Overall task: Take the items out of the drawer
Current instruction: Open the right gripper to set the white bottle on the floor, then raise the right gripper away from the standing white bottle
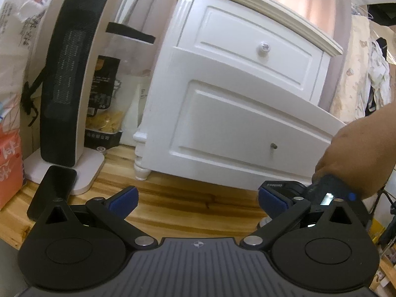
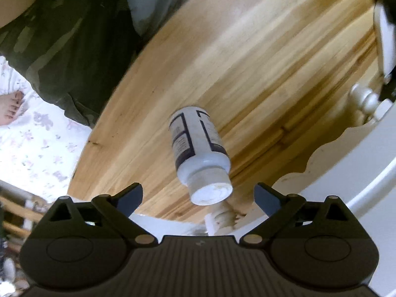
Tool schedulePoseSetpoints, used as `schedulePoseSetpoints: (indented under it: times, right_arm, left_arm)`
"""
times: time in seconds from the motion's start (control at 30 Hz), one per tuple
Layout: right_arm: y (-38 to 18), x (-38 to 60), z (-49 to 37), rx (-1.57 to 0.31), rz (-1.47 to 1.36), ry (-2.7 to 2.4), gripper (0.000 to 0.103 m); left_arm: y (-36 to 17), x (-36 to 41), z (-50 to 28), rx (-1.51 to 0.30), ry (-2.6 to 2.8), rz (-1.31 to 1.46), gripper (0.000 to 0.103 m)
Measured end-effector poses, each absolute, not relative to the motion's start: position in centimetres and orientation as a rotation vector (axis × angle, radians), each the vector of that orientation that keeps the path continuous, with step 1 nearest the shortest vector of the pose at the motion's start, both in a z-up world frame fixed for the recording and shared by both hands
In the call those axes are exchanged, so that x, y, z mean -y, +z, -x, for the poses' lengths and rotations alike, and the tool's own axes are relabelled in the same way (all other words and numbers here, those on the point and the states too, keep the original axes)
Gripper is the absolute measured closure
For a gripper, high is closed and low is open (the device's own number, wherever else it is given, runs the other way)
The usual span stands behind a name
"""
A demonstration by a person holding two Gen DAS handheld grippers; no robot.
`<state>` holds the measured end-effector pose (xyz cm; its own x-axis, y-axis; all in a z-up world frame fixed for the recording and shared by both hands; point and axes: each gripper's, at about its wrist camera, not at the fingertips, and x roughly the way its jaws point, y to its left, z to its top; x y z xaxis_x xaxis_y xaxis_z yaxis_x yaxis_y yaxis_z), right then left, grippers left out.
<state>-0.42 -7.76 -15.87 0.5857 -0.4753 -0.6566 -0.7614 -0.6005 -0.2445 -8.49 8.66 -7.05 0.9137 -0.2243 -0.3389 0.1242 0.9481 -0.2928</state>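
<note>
A white bottle with a dark-framed label lies on its side on the wooden surface, cap toward the right gripper — its jaws spread wide, nothing between them. The left gripper faces the white nightstand, jaws open too, empty. The lower drawer stands pulled out a little — a hand is at its right corner.

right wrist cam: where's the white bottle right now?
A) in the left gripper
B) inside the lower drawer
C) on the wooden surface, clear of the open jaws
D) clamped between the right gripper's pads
C: the white bottle sits on the wooden surface ahead of the right gripper, whose jaws stand wide apart with neither pad touching it.
</note>
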Motion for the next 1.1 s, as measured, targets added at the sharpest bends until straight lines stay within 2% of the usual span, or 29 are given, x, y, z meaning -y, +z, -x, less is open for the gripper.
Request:
schedulePoseSetpoints:
  times: [0.13,0.33,0.67,1.1]
  right_arm:
    - [-14.5,8.0,2.2,-0.848,2.199,0.825,0.001]
    - [-11.5,8.3,2.8,-0.690,1.876,0.814,0.001]
    - [-11.2,11.9,2.5,-0.672,1.471,0.730,0.001]
    - [-9.4,17.4,2.1,-0.562,0.811,0.536,0.001]
  left_arm:
    - [-6.7,-7.8,8.4,-0.383,-0.191,0.254,0.000]
    - [-6.0,-6.9,8.1,-0.376,-0.182,0.216,0.000]
    - [-5.8,-4.0,7.9,-0.392,-0.225,0.151,0.000]
    - [-5.9,-3.4,6.9,-0.399,-0.248,0.162,0.000]
